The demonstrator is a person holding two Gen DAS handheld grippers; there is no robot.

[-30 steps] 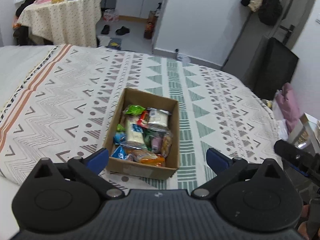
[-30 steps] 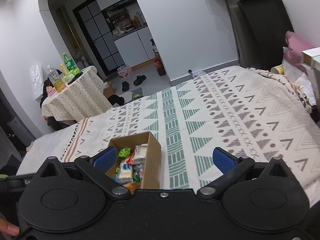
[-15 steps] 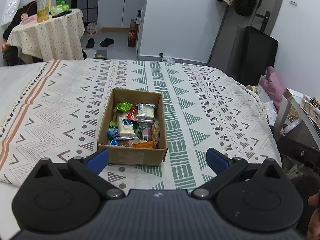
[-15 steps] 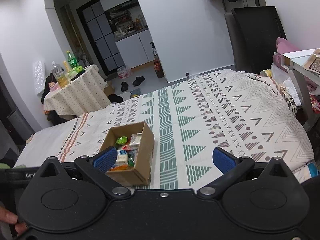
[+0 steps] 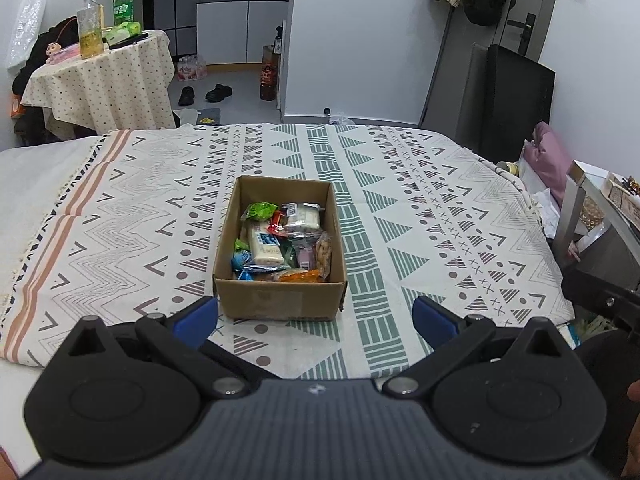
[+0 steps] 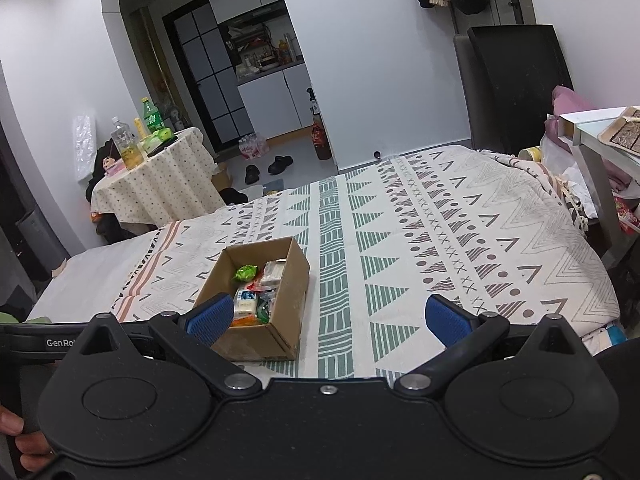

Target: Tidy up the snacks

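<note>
A brown cardboard box point(image 5: 280, 302) point(image 6: 288, 276) sits on the patterned bedspread point(image 5: 420, 208) point(image 6: 460, 240), filled with several wrapped snacks: a green packet point(image 5: 259, 211) point(image 6: 245, 273), a white bar with blue print point(image 5: 265, 247), a clear pack point(image 5: 302, 216) and an orange packet point(image 5: 298, 276). My left gripper point(image 5: 315, 316) hangs open just short of the box's near wall, with nothing between its blue pads. My right gripper point(image 6: 329, 316) is open too, held back and right of the box; its left pad overlaps the box's near corner in view.
A round table with a dotted cloth point(image 5: 100, 80) point(image 6: 156, 184) and bottles stands at the back left. A black chair point(image 5: 516, 104) and a pink bundle point(image 5: 546, 152) lie at the right, with a white table edge point(image 6: 588, 128). A hand point(image 6: 24, 440) holds the left gripper's handle.
Both grippers have pulled back and levelled out, so the box looks smaller and farther away and more of the room shows. Both stay open; the box has not moved.
</note>
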